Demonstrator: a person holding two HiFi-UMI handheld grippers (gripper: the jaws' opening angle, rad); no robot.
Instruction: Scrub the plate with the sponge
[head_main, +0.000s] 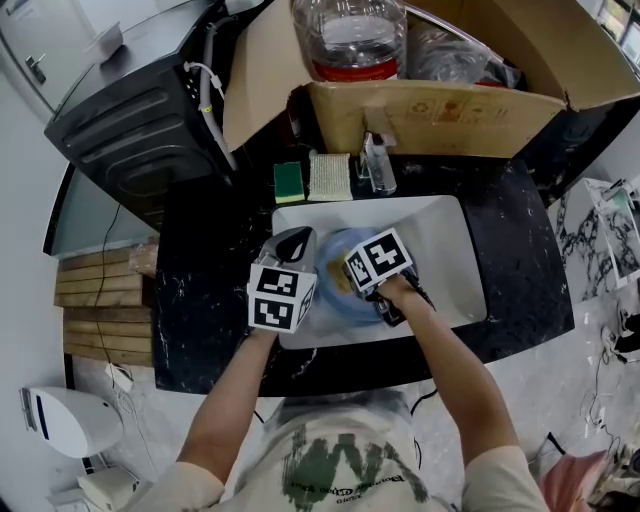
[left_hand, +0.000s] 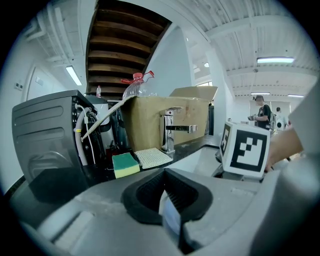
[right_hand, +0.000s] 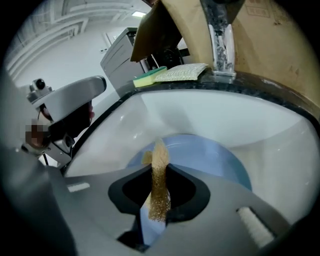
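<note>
Left claw is clenched on the near-left rim of the plate; in its own view a thin blue edge sits pinched between the jaws. Right claw is clamped on the sponge, and I hold it just right of the other claw, over the basin.

Around us the black tabletop carries the white sink. The plate, pale blue, lies inside the sink toward its left half, steadied by my left claw.

The sponge is a thin brown pad held on edge. Its long axis runs straight out along my right jaws, and its free end points at the plate's near rim. The plate lies directly ahead of and below that end, so I judge the scrub calls for pressing forward and down, then sweeping across the blue face. Whether the sponge already touches the plate I cannot tell. My right claw is the one to work; the left only anchors.
</note>
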